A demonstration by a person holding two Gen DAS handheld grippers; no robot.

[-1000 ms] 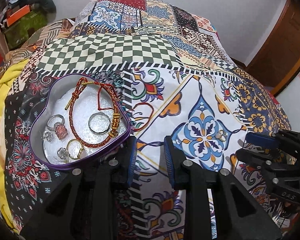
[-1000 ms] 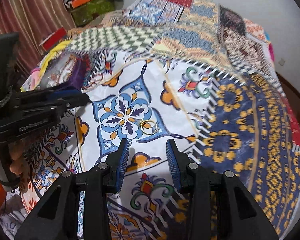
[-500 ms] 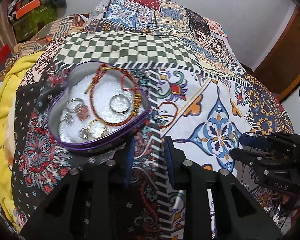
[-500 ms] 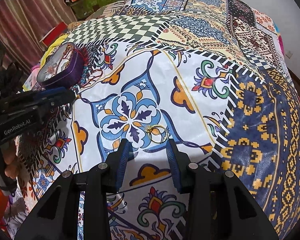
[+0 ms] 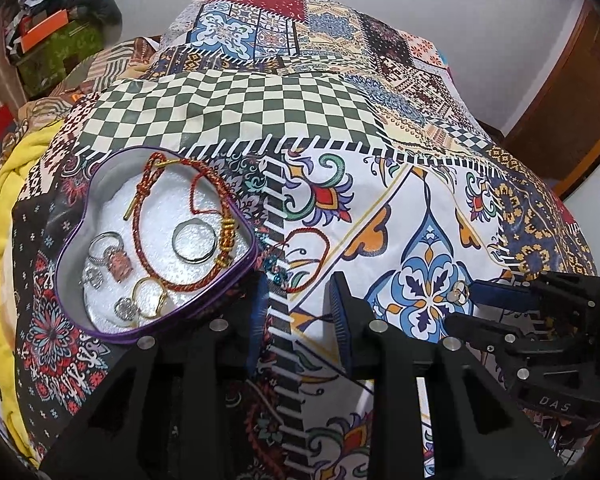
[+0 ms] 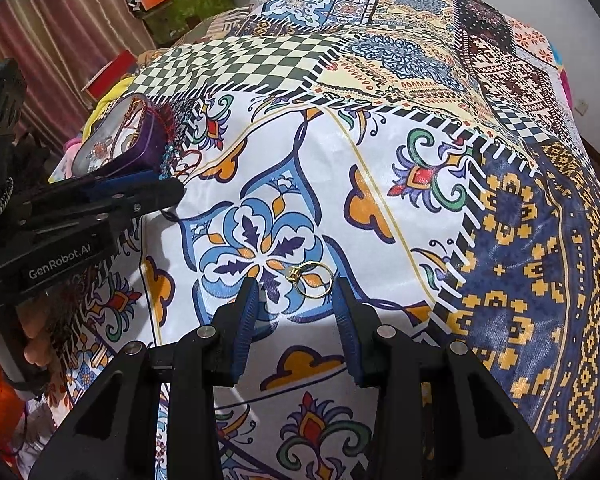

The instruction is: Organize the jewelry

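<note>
Gold ring [image 6: 311, 280] is lying on the patterned bedspread [image 6: 400, 184], just ahead of our right claw [image 6: 296, 316], whose fingers are standing apart and empty. Our left claw [image 5: 298, 312], likewise spread and empty, is hovering beside the purple heart-shaped tin [image 5: 236, 280] holding rings and a red cord bracelet [image 5: 180, 224].

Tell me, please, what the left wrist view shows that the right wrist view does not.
Only the left wrist view looks down into the heart-shaped tin, showing the silver ring inside the red cord bracelet. Only the right wrist view shows the gold ring clearly, just ahead of the open right gripper. Both show the patterned bedspread and the tin.
</note>
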